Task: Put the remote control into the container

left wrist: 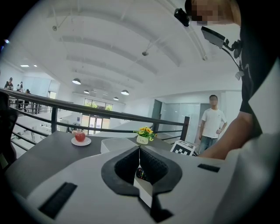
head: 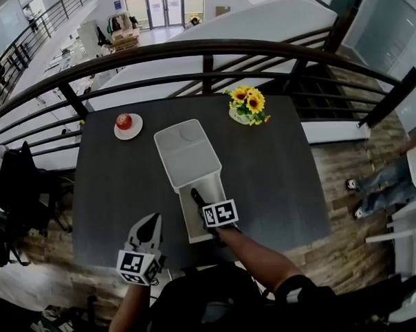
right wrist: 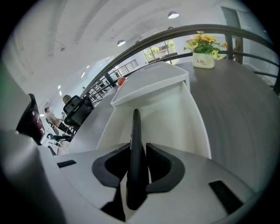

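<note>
My right gripper (head: 201, 205) is shut on a black remote control (head: 195, 196). In the right gripper view the remote (right wrist: 135, 127) stands edge-on between the pads of the gripper (right wrist: 138, 147), its far end pointing down into the open white container (right wrist: 183, 127). The container (head: 187, 156) lies lengthwise in the middle of the dark table (head: 277, 172), with the remote over its near compartment. My left gripper (head: 153, 218) hovers near the table's front edge, left of the container, shut with nothing in it; in its own view the tips (left wrist: 139, 148) meet, and the remote (left wrist: 141, 173) shows beyond them.
A red apple on a white saucer (head: 125, 123) sits at the back left, a pot of sunflowers (head: 247, 105) at the back right. A dark railing (head: 203, 59) runs behind the table. A person (head: 394, 178) stands on the floor at the right, a black chair (head: 20, 191) at the left.
</note>
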Available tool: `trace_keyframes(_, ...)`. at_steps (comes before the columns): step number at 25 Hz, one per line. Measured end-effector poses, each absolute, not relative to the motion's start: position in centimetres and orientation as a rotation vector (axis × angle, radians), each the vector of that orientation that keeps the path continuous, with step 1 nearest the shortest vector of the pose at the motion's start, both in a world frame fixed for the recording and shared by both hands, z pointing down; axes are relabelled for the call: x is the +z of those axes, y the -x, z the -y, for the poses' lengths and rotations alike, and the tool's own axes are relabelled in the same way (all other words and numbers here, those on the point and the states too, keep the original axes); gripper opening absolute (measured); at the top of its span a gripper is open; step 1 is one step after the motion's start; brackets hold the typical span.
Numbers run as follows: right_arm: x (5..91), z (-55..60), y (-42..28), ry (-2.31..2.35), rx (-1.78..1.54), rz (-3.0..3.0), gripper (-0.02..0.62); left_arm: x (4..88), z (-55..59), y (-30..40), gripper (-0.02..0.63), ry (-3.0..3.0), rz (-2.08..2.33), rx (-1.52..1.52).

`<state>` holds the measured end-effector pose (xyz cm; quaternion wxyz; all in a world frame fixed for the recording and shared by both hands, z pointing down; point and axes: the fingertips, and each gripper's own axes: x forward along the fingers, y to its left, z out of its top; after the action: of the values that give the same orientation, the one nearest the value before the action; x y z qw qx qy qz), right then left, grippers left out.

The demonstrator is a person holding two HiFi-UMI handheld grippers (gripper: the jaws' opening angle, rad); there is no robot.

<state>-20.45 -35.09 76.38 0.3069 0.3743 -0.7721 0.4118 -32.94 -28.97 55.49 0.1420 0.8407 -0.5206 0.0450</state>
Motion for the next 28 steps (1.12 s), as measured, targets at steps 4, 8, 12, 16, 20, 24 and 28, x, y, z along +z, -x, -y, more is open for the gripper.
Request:
trace_keyframes(4, 76.7, 34.9, 20.4, -0.977, 1.072, 2.020, 0.086, 54.9, 28.4, 31.9, 0.008, -2.491, 1.459, 0.126)
trace_keyframes(8, 76.6, 35.1, 20.6, -0.972, 1.054, 2.021, 0.086, 54.3, 28.0, 31.2, 0.008, -2.540, 1.440, 0.121)
trace_keyframes(12, 76.6, 35.4, 20.1, -0.990, 1.046, 2.015, 0.087, 54.6, 27.7, 31.6, 0.008, -2.526, 1.457, 0.133)
trace_keyframes(16, 76.4, 35.5, 19.9, -0.991, 1.056, 2.023, 0.107, 54.5, 27.6, 32.0, 0.008, -2.512, 1.474, 0.133)
trace_keyframes(20, 76.0, 35.4, 20.1, -0.978, 1.054, 2.039, 0.114, 54.1, 27.8, 31.8, 0.008, -2.497, 1.484, 0.123)
trace_keyframes(24, 75.2, 35.4, 20.2, -0.967, 1.069, 2.073, 0.135, 54.1, 28.0, 31.5, 0.008, -2.516, 1.494, 0.136)
trace_keyframes(28, 74.0, 35.7, 20.2, -0.962, 1.033, 2.114, 0.169, 53.8, 28.0, 30.8, 0.008, -2.510, 1.508, 0.138)
